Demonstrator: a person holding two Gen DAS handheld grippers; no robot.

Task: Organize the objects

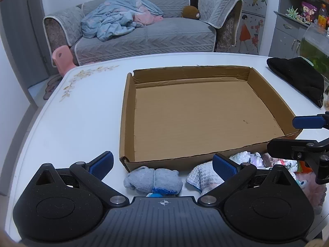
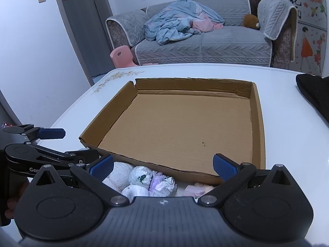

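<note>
A shallow brown cardboard tray (image 1: 131, 111) (image 2: 259, 127) lies empty in the middle of the white table (image 1: 82, 111) (image 2: 283, 94). Along its near wall sit rolled socks: a grey-and-blue roll (image 1: 153, 180), a white knit roll (image 1: 202, 176) (image 2: 119, 175), a white-and-purple patterned bundle (image 2: 153, 180) and a pale pink piece (image 2: 198, 188). My left gripper (image 1: 163, 165) hangs open above the grey and white rolls, holding nothing. My right gripper (image 2: 163, 165) is open over the patterned bundle, also holding nothing. Each gripper shows at the other view's edge.
A black knit hat (image 1: 298, 78) (image 2: 314, 88) lies at the table's right side, beside a glass fish tank (image 1: 314, 47). More pink, fluffy items (image 1: 308, 187) sit at the near right. Beyond the table are a grey sofa (image 1: 144, 39) and a pink stool (image 1: 61, 58).
</note>
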